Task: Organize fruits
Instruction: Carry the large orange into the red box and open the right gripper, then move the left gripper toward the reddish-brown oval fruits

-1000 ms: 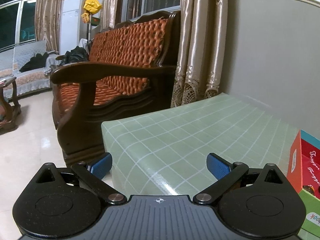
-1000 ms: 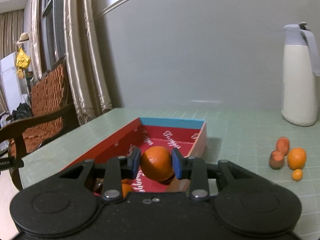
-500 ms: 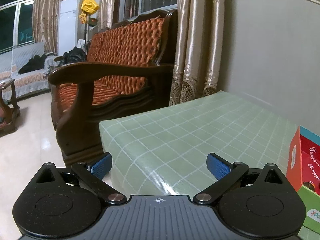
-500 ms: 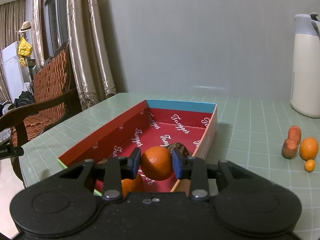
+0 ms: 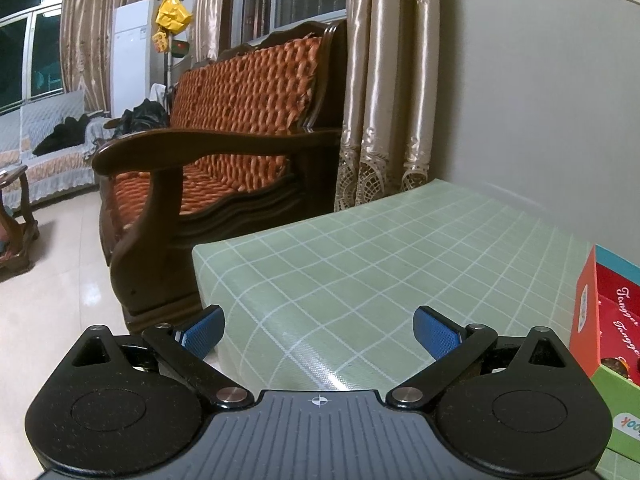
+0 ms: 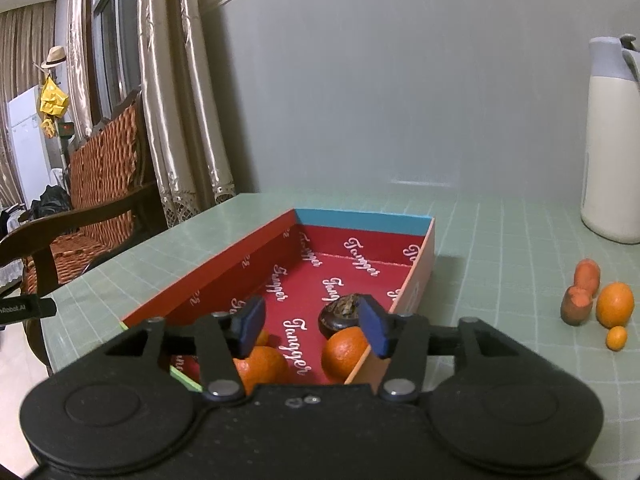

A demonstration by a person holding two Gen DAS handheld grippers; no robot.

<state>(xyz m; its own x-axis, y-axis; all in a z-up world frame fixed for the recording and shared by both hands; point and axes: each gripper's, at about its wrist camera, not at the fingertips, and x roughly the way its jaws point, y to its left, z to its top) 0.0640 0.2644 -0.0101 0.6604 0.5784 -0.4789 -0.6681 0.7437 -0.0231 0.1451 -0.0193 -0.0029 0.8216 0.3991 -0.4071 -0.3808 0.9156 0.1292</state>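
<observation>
A red box (image 6: 224, 264) with a blue far wall lies on the green checked table. My right gripper (image 6: 312, 322) hovers over its near end; its jaws are opening and nothing is pressed between them. An orange (image 6: 344, 354) rests in the box just under the right finger, against the box's right wall. A second orange (image 6: 260, 364) lies under the left finger, and a dark round fruit (image 6: 340, 314) sits behind the first. My left gripper (image 5: 320, 326) stands open and empty over the table's left end, with the box (image 5: 588, 312) at its right.
Loose on the table right of the box are an orange (image 6: 615, 304), a tiny orange fruit (image 6: 616, 338) and two reddish-orange pieces (image 6: 587, 274). A white jug (image 6: 612, 140) stands at the back right. A wooden sofa (image 5: 224, 128) flanks the table's left edge.
The right jaws have spread apart and let go of the orange, which now lies in the box by its right wall. The left gripper has stayed put.
</observation>
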